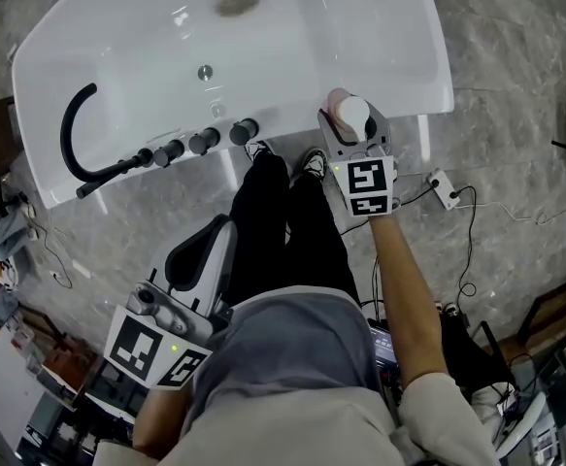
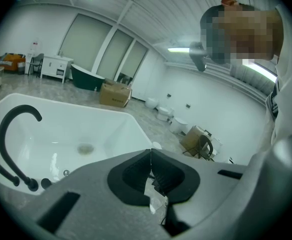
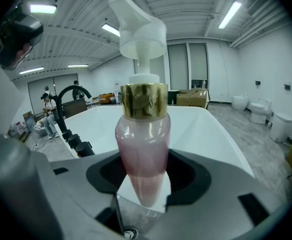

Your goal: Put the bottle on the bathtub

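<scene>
Now: right arm stretched forward, right gripper at the near rim of the bathtub, jaws clamped on the lower body of the bottle, which stands upright. Contact with the rim: cannot tell. Left gripper low beside the person's leg, jaws pressed together, nothing between them. Count: one pink pump bottle, one bathtub, one black spout, three black knobs.

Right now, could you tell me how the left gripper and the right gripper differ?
The right gripper is clamped on a pink pump bottle, while the left gripper is shut on nothing. The right gripper reaches out to the near rim of the bathtub, while the left gripper sits low beside the person. Both are the same grey two-jaw design.
</scene>
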`<state>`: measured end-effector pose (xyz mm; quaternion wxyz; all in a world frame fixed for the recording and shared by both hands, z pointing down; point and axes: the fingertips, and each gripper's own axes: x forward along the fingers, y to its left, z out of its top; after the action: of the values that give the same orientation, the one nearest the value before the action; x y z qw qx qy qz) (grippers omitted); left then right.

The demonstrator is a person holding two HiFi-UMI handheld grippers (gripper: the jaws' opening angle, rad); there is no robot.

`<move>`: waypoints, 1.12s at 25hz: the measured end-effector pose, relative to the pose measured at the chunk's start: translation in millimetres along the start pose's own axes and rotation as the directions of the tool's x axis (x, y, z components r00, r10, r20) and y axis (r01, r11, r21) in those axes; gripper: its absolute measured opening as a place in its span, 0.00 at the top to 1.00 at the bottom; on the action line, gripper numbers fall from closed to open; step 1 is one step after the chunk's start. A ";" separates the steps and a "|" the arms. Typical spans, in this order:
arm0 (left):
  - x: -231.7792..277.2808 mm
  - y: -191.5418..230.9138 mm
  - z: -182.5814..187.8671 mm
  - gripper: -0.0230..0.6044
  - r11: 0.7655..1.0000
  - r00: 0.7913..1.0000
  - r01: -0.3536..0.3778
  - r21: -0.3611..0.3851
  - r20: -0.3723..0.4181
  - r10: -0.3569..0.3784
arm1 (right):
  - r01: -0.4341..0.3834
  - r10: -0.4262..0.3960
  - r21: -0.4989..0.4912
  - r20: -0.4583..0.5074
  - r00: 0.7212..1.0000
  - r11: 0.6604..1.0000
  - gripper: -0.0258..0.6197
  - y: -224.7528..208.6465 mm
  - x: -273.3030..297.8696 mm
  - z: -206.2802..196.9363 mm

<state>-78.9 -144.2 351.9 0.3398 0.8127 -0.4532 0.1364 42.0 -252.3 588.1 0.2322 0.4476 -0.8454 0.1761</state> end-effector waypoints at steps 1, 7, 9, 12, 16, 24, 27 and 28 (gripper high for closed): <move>0.0 -0.8 0.2 0.95 1.000 1.000 0.002 0.001 0.001 -0.002 | 0.002 -0.002 -0.003 -0.002 1.000 1.000 0.63 0.6 -0.8 -1.0; -4.2 -5.4 -2.9 0.95 1.000 1.000 0.012 0.009 0.005 -0.012 | 0.009 -0.009 -0.001 -0.009 1.000 1.000 0.63 5.7 -3.2 -5.8; -5.6 -7.5 -4.2 0.95 1.000 1.000 0.013 0.013 0.005 -0.013 | 0.003 -0.003 0.016 -0.011 1.000 1.000 0.62 7.4 -3.0 -6.8; -6.8 -8.7 -5.0 0.95 1.000 1.000 0.017 0.014 0.006 -0.018 | 0.007 -0.006 0.048 -0.014 1.000 0.999 0.62 6.8 -3.5 -9.1; -12.1 -8.6 -7.5 0.95 1.000 1.000 0.022 0.020 0.005 -0.022 | 0.018 -0.017 0.077 -0.019 1.000 0.997 0.62 6.8 -6.6 -11.6; -15.2 -16.0 -9.1 0.95 0.999 0.999 0.042 0.032 0.015 -0.043 | 0.029 -0.028 0.108 -0.009 1.000 0.994 0.61 5.2 -24.0 -11.2; -16.4 -16.8 -8.9 0.95 0.998 0.999 0.047 0.038 0.015 -0.048 | 0.027 -0.027 0.119 -0.004 1.000 0.992 0.61 7.7 -29.8 -8.8; -16.6 -17.1 -8.4 0.95 0.998 0.999 0.048 0.040 0.016 -0.049 | 0.027 -0.027 0.121 -0.001 1.000 0.992 0.61 8.0 -31.7 -7.4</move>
<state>-73.1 -121.7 341.9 0.3230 0.8312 -0.4336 0.1299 52.6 -222.8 576.1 0.2066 0.4722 -0.8272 0.2239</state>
